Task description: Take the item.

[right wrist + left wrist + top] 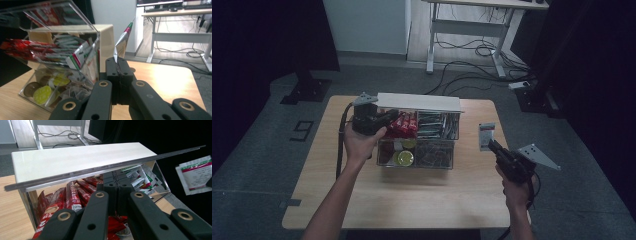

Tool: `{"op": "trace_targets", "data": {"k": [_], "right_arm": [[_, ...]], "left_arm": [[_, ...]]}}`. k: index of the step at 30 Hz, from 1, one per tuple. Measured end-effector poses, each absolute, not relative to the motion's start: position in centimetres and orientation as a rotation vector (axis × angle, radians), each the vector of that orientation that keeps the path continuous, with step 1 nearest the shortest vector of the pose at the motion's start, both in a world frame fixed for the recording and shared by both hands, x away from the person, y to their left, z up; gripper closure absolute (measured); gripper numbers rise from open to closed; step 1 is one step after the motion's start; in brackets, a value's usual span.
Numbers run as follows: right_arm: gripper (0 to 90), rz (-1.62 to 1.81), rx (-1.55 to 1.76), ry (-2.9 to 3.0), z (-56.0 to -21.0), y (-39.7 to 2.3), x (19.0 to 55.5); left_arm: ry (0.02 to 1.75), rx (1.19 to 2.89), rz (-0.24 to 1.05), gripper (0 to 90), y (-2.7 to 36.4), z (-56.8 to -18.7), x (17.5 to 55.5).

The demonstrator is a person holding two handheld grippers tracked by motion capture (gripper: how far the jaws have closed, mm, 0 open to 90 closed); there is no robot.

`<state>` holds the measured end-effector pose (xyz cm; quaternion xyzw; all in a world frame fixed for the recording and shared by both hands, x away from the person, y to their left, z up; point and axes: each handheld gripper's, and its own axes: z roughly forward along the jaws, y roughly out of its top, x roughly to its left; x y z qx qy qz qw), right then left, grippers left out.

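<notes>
A clear compartment box [417,162] stands mid-table with its lid [75,157] raised. It holds red stick packets [404,122], green-and-white sachets [437,125] and round yellow-green capsules [404,157]. My left gripper [392,116] is at the box's back left corner. Its jaws [113,187] are shut, with the tips just under the lid's front edge and above the red packets [72,197]. Whether they touch the lid I cannot tell. My right gripper [490,144] hovers right of the box, shut on a white sachet [486,136] with red and green print. That sachet [122,45] stands edge-on above the jaws [118,61].
The wooden table [412,200] has bare surface in front of the box and on both sides. A white desk frame [472,30] and loose cables [482,50] lie on the floor beyond. Dark stands flank the table at the back left and right.
</notes>
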<state>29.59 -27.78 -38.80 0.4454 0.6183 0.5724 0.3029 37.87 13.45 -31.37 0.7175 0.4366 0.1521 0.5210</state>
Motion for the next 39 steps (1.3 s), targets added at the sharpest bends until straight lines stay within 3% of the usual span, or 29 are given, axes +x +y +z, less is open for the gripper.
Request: {"op": "trace_targets", "data": {"k": [39], "right_arm": [[88.9, 1.425, 1.367, 1.733, -46.6, -28.1, 31.6]], "left_arm": [[1.046, 1.714, 0.365, 88.3, 13.3, -31.8, 37.8]]}}
